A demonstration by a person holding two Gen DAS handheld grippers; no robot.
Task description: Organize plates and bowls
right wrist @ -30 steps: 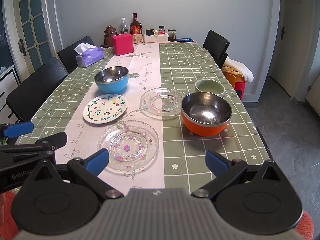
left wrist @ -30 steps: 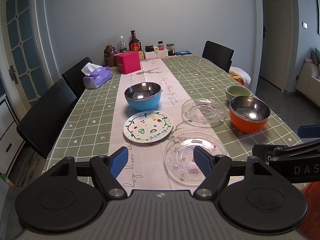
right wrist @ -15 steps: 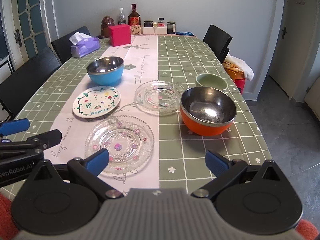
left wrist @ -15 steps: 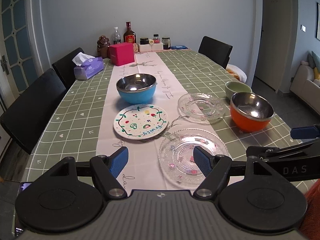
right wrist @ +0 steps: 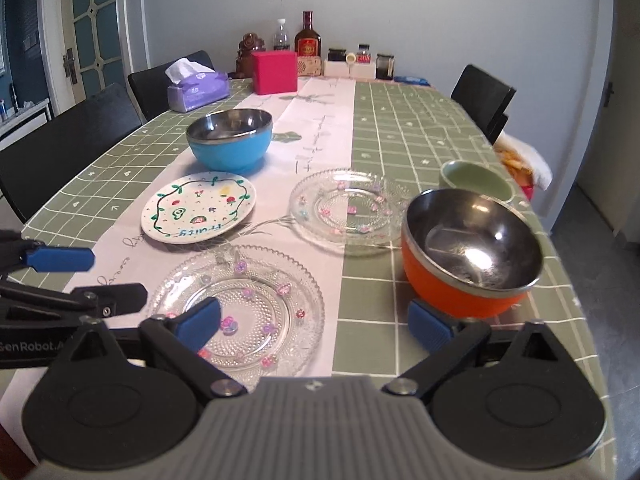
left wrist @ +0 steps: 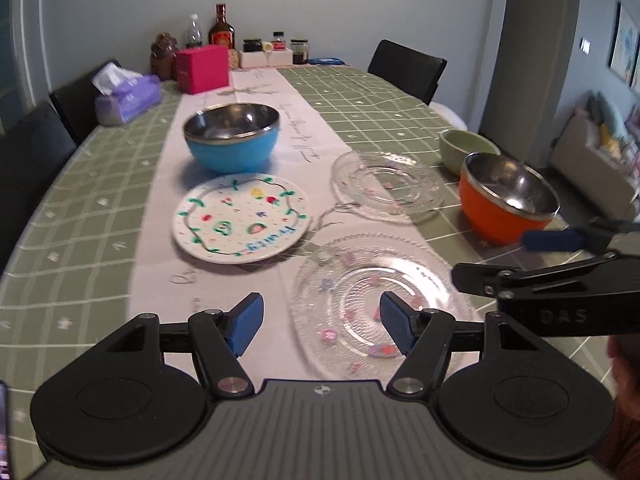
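On the table lie a near glass plate (left wrist: pixel 372 300) (right wrist: pixel 244 304), a far glass plate (left wrist: pixel 388 186) (right wrist: pixel 348 208) and a white painted plate (left wrist: pixel 242 222) (right wrist: pixel 199 206). A blue bowl (left wrist: pixel 232 136) (right wrist: pixel 230 138), an orange bowl (left wrist: pixel 506 196) (right wrist: pixel 470 252) and a small green bowl (left wrist: pixel 466 148) (right wrist: pixel 474 178) stand upright. My left gripper (left wrist: pixel 322 328) is open and empty, low over the near glass plate's left edge. My right gripper (right wrist: pixel 314 326) is open and empty, between the near glass plate and the orange bowl.
A purple tissue box (right wrist: pixel 198 90), a pink box (right wrist: pixel 275 72), bottles (right wrist: pixel 308 42) and jars (right wrist: pixel 362 62) stand at the table's far end. Black chairs (right wrist: pixel 68 140) line the left side; another chair (right wrist: pixel 482 96) stands at the far right.
Both grippers have moved forward and lower toward the dishes, which look larger now. The right gripper has come close to the orange bowl. Both stay open; no dish has moved.
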